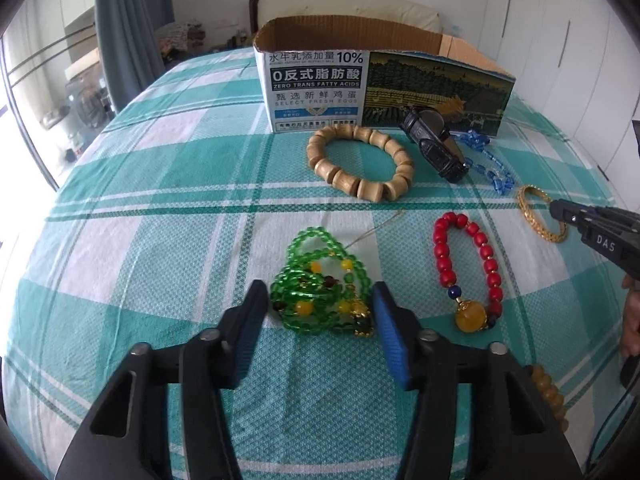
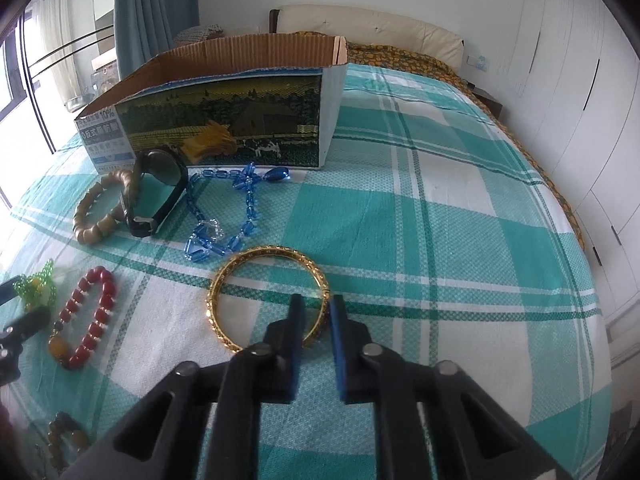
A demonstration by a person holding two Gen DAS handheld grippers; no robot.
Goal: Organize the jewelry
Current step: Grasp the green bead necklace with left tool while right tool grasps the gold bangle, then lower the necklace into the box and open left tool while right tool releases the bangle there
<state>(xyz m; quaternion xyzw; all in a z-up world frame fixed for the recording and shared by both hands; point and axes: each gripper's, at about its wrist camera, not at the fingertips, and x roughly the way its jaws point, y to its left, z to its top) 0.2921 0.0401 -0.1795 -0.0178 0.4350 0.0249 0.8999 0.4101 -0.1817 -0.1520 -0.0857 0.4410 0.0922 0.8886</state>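
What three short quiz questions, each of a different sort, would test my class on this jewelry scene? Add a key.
1. True or false: the left hand-held gripper is open, with the green bead necklace between its fingers.
2. Which piece does the right hand-held gripper straddle? A) red bead bracelet B) gold bangle C) black watch
3. Fill in: the blue crystal necklace lies on the bed in front of the cardboard ____.

Key: 1 true; 2 B; 3 box
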